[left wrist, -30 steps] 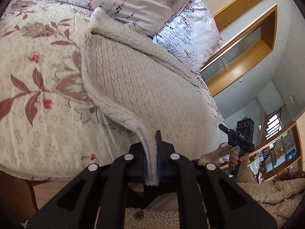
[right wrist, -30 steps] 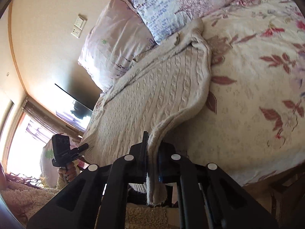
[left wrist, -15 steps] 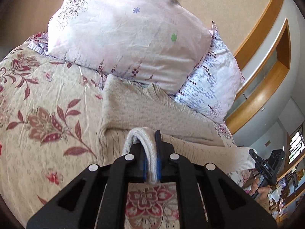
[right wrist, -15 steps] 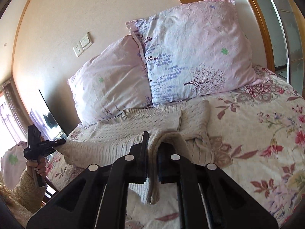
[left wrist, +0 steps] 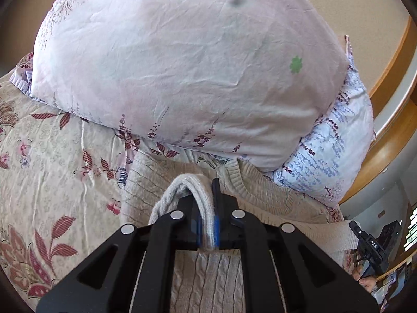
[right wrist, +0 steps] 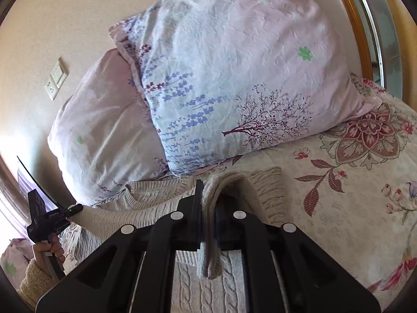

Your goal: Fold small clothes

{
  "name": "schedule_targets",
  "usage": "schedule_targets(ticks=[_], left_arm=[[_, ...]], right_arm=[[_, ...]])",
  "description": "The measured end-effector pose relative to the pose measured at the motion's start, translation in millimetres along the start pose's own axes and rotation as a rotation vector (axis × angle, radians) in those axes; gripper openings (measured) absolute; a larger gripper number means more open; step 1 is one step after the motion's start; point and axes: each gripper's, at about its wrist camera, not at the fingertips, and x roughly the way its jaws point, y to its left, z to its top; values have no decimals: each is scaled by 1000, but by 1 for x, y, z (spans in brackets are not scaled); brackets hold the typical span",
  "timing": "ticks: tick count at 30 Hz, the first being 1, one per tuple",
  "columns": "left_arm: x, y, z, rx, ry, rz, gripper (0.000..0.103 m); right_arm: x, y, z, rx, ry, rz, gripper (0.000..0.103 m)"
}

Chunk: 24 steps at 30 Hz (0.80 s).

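Note:
A cream cable-knit sweater (left wrist: 273,200) lies on the floral bedspread (left wrist: 52,182), its neckline toward the pillows. My left gripper (left wrist: 207,224) is shut on the sweater's hem, carried over the body close to the neckline. My right gripper (right wrist: 208,224) is shut on the other hem corner of the sweater (right wrist: 156,208), also near the collar. The hem edge stretches taut between the two grippers. The right gripper also shows in the left wrist view (left wrist: 370,245), and the left gripper in the right wrist view (right wrist: 52,219).
Two pillows stand just beyond the sweater: a pink one (left wrist: 182,65) and a pale blue floral one (right wrist: 234,78). A wall with a switch plate (right wrist: 56,78) is behind. A wooden frame (left wrist: 391,104) is at the right. Bedspread (right wrist: 351,195) lies to the right.
Both grippers have carried the sweater's hem forward from the bed's front edge, over the body and toward the neckline and pillows. Both stay shut on it.

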Motion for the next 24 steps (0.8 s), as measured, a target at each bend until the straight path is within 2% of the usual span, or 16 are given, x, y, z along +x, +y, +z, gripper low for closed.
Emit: schedule_targets(ticks=[7, 12, 15, 19, 24], left_arm=[[29, 7, 4, -41, 31, 21, 7], [48, 16, 2, -111, 75, 11, 7], [50, 23, 2, -169, 69, -23, 11], [42, 26, 2, -212, 37, -75, 30], [39, 14, 3, -148, 37, -66, 30]], right_arm=[[45, -19, 4, 88, 81, -67, 7], [69, -27, 6, 162, 140, -87, 8], [76, -32, 9, 220, 160, -61, 9], [70, -33, 12, 280, 176, 14, 10], [50, -21, 8, 236, 199, 38, 10]])
